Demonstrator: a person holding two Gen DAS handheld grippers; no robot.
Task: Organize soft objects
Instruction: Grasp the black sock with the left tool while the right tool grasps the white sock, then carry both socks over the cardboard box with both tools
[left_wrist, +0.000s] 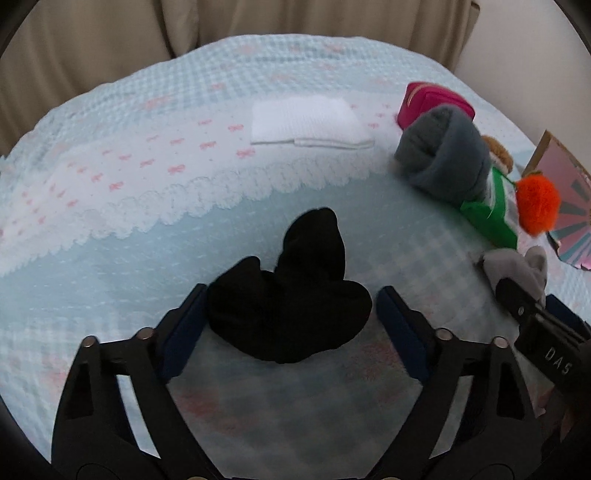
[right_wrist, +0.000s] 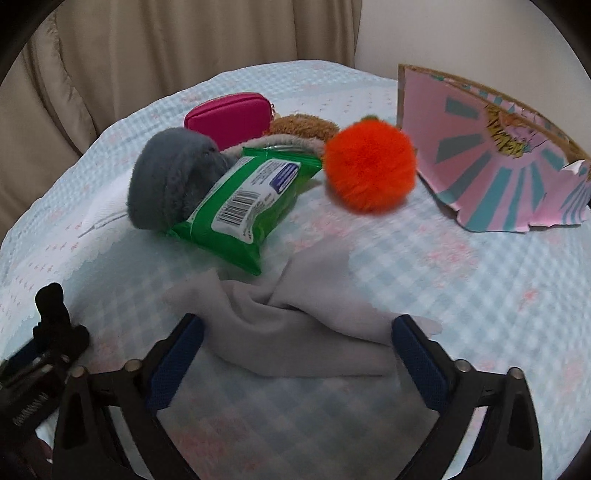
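A crumpled black sock lies on the light blue bedspread, between the fingers of my open left gripper. A pale grey sock lies between the fingers of my open right gripper; it also shows in the left wrist view. Neither gripper grips its sock. Behind lie a dark grey fleece roll, a green wipes pack, an orange pompom, a brown plush and a magenta pouch.
A folded white cloth lies at the far middle of the bed. A pink and teal cardboard piece stands at the right. Beige curtains hang behind the bed. The left gripper shows at the right view's lower left.
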